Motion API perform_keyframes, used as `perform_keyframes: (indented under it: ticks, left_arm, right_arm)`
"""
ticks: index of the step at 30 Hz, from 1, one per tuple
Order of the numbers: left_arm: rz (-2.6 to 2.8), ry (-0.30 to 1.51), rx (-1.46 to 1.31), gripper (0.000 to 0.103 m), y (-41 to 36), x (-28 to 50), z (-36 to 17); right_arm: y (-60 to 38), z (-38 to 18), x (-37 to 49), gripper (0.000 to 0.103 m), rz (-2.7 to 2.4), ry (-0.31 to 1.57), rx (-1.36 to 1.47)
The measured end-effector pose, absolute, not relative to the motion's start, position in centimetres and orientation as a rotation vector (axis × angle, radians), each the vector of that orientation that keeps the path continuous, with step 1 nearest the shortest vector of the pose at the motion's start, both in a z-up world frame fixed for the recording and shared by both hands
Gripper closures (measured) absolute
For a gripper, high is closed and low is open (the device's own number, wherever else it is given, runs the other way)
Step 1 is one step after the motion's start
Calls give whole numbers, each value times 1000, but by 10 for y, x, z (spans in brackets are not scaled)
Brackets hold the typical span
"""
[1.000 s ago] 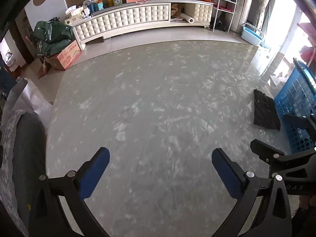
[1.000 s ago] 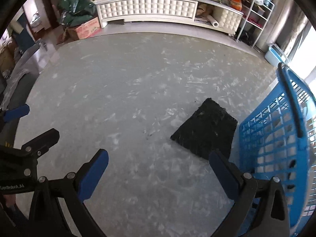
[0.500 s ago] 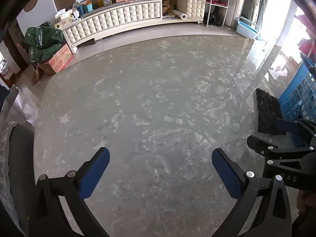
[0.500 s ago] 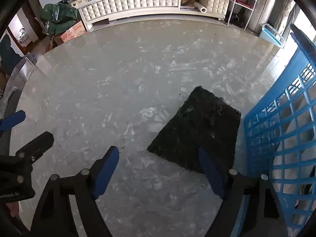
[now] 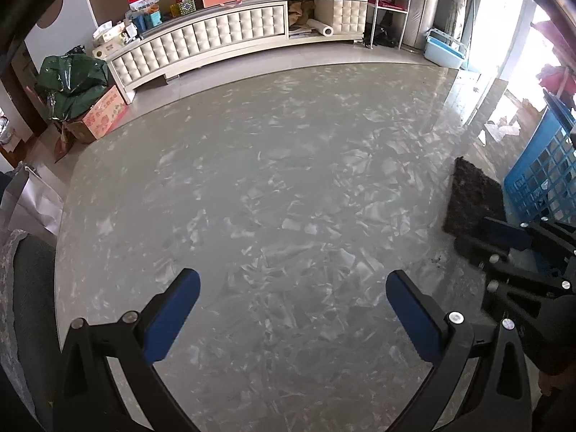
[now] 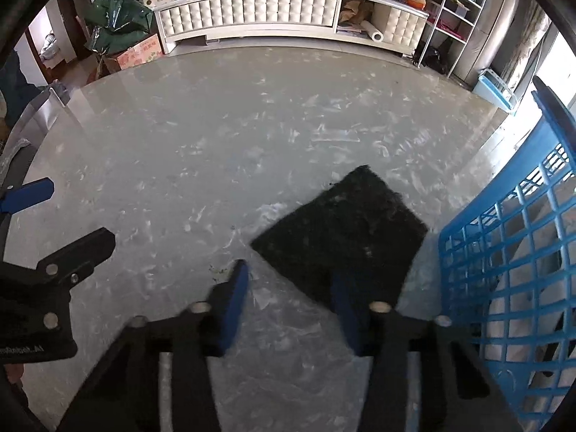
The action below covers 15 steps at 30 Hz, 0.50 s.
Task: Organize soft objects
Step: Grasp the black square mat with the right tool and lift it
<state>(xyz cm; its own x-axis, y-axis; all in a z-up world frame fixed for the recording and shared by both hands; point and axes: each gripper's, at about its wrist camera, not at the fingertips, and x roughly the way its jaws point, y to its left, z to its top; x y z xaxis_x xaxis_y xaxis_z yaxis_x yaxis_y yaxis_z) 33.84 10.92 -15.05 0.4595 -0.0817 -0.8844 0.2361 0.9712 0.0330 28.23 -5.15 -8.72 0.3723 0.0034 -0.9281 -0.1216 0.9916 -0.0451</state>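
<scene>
Right wrist view: the right gripper (image 6: 289, 298) points steeply down at the glossy grey marbled tabletop (image 6: 216, 151), its blue-padded jaws closing, now at a narrow gap. The flat black fuzzy square cloth (image 6: 342, 234) lies on the tabletop just beside the blue plastic lattice basket (image 6: 504, 252). Its near corner sits about between the blue pads, but the pads do not look pressed on it yet; nothing is held. Pale fabric shows through the basket wall.

Left wrist view: the left gripper (image 5: 291, 309) hangs over bare tabletop with jaws wide and nothing between them, well apart from the cloth. From here the cloth lies at the far right edge, against the basket.

Judgement: step in hand is the pick-up of the black cloth, presumably for dropping into the basket. Next move calls for the pads to reach the surface and pinch the thin near edge. The cloth is flat and limp, so a shallow bite may slip or only drag it. Lift, then carry over the basket rim.
</scene>
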Motion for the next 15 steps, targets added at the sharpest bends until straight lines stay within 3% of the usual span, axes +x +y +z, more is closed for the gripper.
perform_keyframes:
  ticks: [1,6,15]
  left_arm:
    - [-199,1076,157,0,109,338,-150]
    - [-205,1065,146,0,109,334,-145]
    - [-205,1042,139,0,113,315,-127]
  right_arm:
    - [-53,-88,285,80,73,1183,-117]
    - [-58,-89,284,94,79,1175,-134]
    - [-57,-69,270,97,139,1151,-109]
